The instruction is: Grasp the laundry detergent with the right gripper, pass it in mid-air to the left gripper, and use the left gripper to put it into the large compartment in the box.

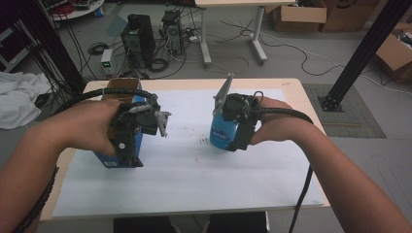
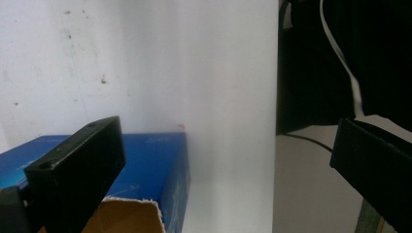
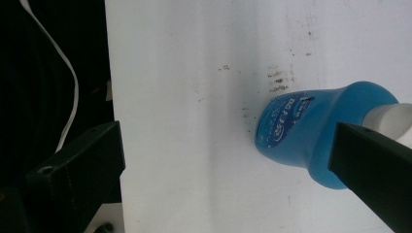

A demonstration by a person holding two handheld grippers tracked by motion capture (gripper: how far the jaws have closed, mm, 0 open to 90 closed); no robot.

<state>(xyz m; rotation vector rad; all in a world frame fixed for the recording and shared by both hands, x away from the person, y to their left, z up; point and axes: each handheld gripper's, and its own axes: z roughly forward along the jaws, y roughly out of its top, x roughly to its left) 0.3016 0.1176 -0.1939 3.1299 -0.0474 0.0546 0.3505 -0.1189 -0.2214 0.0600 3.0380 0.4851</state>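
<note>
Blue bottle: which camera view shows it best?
The right gripper view: the blue bottle lies close under the camera, its label and white cap readable against the white sheet. In the high view the right gripper covers much of the bottle. The left gripper view faces a blue box instead.

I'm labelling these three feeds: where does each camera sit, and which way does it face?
High view: above the person's side, looking forward and down on the table; both forearms and grippers show.
Left gripper view: rides the left gripper, looking down on the blue box; jaws apart.
Right gripper view: rides the right gripper, looking down on the blue bottle; jaws apart.
Shared: the white mat.
</note>
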